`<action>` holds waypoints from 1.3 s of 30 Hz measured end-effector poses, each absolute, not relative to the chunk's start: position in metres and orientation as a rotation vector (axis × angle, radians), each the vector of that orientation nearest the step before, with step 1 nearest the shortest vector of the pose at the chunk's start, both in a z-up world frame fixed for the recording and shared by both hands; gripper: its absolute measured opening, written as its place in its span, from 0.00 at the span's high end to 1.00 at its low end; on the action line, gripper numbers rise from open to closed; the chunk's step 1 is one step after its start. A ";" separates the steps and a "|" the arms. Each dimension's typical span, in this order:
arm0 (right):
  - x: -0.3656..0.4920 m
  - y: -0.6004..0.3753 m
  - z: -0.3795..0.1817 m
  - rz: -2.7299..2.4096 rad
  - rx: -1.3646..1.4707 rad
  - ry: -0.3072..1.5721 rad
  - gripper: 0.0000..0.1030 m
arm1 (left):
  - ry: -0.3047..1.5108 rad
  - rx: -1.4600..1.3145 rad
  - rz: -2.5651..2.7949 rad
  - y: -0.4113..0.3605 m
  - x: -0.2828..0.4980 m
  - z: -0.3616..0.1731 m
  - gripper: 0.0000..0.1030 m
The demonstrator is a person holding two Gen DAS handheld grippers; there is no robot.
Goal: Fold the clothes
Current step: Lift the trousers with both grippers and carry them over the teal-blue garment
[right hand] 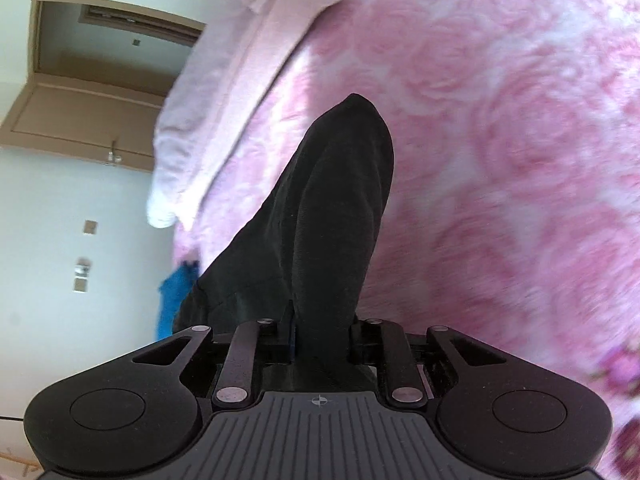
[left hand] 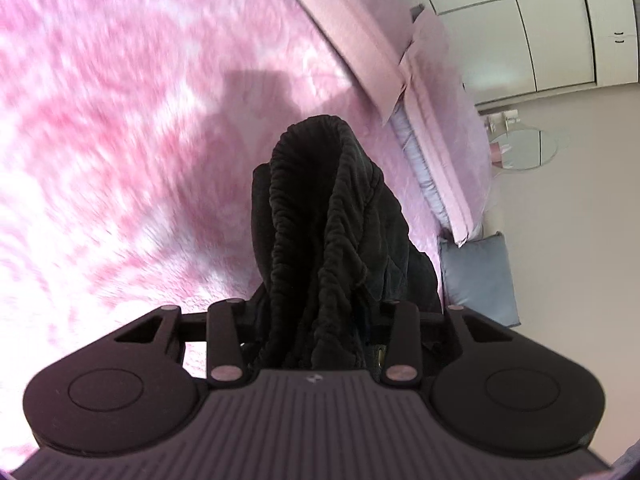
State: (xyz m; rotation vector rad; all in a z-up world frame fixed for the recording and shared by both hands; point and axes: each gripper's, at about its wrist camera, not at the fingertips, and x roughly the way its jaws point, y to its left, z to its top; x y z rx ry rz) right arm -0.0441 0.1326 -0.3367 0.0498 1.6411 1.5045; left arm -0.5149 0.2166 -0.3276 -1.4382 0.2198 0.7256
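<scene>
A black garment point(left hand: 328, 216) hangs bunched from my left gripper point(left hand: 320, 320), which is shut on its ruched elastic waistband above the pink rose-patterned bedspread point(left hand: 120, 120). My right gripper point(right hand: 320, 332) is shut on another part of the same black garment point(right hand: 332, 208), a smooth fold that drapes forward over the bedspread point(right hand: 500, 140). The fabric covers the fingertips of both grippers.
A pale pink folded blanket point(left hand: 368, 48) and pillow edge lie along the bed's side. A blue cushion point(left hand: 480, 276) and a round glass table point(left hand: 524, 148) are on the floor. White wardrobes point(left hand: 560, 20) stand behind. A blue cloth point(right hand: 176, 292) and a door point(right hand: 80, 112) show at left.
</scene>
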 end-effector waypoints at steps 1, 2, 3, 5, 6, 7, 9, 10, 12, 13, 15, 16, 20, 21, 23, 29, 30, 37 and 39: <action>-0.052 0.134 -0.329 1.516 0.054 1.644 0.82 | 0.213 -1.432 0.739 0.216 -0.523 -0.318 0.66; -0.060 0.137 -0.324 1.527 0.060 1.649 0.82 | 0.205 -1.426 0.754 0.216 -0.531 -0.309 0.66; -0.069 0.139 -0.319 1.538 0.067 1.655 0.82 | 0.194 -1.420 0.770 0.215 -0.542 -0.301 0.66; -0.088 0.148 -0.310 1.565 0.077 1.666 0.82 | 0.171 -1.410 0.803 0.211 -0.567 -0.287 0.66; -0.100 0.154 -0.306 1.588 0.080 1.668 0.82 | 0.156 -1.409 0.818 0.209 -0.581 -0.282 0.66; -0.113 0.161 -0.302 1.614 0.079 1.665 0.82 | 0.146 -1.406 0.830 0.209 -0.595 -0.277 0.66; -0.144 0.175 -0.294 1.652 0.069 1.657 0.82 | 0.133 -1.400 0.852 0.211 -0.629 -0.269 0.66; -0.161 0.182 -0.291 1.669 0.062 1.654 0.82 | 0.130 -1.397 0.861 0.214 -0.648 -0.266 0.66; -0.199 0.194 -0.285 1.693 0.060 1.645 0.82 | 0.128 -1.387 0.867 0.218 -0.684 -0.263 0.66; -0.219 0.200 -0.283 1.697 0.066 1.642 0.82 | 0.131 -1.378 0.859 0.227 -0.707 -0.262 0.66; -0.268 0.209 -0.282 1.680 0.096 1.638 0.82 | 0.138 -1.356 0.839 0.246 -0.752 -0.262 0.66; -0.294 0.213 -0.281 1.670 0.113 1.636 0.82 | 0.144 -1.350 0.832 0.259 -0.777 -0.262 0.66; -0.398 0.243 -0.282 1.601 0.182 1.644 0.82 | 0.172 -1.345 0.807 0.314 -0.871 -0.261 0.66; -0.422 0.255 -0.280 1.589 0.192 1.638 0.82 | 0.180 -1.341 0.798 0.330 -0.893 -0.259 0.66; -0.470 0.281 -0.276 1.580 0.218 1.620 0.82 | 0.192 -1.322 0.784 0.367 -0.931 -0.252 0.66; -0.571 0.380 -0.262 1.543 0.263 1.614 0.82 | 0.198 -1.254 0.793 0.474 -1.005 -0.231 0.66; -0.582 0.398 -0.259 1.542 0.266 1.611 0.82 | 0.191 -1.244 0.796 0.488 -1.013 -0.228 0.66; -0.615 0.484 -0.269 1.544 0.250 1.631 0.82 | 0.172 -1.256 0.799 0.558 -1.046 -0.250 0.66; -0.623 0.498 -0.279 1.533 0.221 1.633 0.82 | 0.179 -1.278 0.798 0.567 -1.051 -0.266 0.66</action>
